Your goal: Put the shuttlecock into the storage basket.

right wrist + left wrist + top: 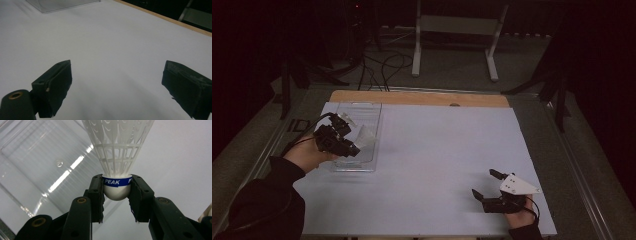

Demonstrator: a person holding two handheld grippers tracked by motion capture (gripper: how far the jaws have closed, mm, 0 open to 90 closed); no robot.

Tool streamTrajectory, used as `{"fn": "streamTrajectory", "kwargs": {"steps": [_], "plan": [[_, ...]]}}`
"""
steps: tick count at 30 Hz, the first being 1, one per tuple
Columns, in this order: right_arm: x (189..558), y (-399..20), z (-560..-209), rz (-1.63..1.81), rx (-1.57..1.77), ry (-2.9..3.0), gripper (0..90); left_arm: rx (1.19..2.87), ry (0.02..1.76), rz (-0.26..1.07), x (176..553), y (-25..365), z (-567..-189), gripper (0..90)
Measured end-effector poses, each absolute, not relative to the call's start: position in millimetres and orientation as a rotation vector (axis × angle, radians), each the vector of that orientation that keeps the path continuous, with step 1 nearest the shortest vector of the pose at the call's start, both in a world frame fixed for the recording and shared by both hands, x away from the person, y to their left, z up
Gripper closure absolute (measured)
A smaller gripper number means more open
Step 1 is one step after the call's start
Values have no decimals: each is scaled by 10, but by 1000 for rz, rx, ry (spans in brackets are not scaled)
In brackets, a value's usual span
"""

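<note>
A white plastic shuttlecock [117, 152] with a blue band marked PEAK is clamped by its rounded cork between the jaws of my left gripper [117, 192]. In the high view the left gripper [353, 148] holds the shuttlecock [365, 135] over a clear plastic box [343, 111] at the table's left. The skirt points away from the gripper, toward the right of the box. My right gripper [485, 184] rests near the front right of the table, jaws wide apart with nothing between them. Its fingers [55, 85] hang over bare white surface.
A white sheet [437, 150] covers the table, with a wooden edge [422, 98] at the back. The clear box [57, 5] sits far off in the right gripper view. Behind the table stand a white frame [457, 35] and cables [382, 65] on the floor.
</note>
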State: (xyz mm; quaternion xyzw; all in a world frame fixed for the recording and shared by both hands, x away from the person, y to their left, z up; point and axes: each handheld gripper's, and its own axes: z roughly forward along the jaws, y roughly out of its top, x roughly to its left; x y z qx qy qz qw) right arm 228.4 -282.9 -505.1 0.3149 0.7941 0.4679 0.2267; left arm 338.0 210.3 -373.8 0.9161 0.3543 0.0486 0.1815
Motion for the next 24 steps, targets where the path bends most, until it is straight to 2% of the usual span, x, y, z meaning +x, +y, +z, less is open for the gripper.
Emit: {"fn": "streamTrajectory", "kwargs": {"steps": [24], "plan": [[2292,-2813,-5055,1287,859,2196,92,2525,1097,170,3303,2500,-3754,665]]}}
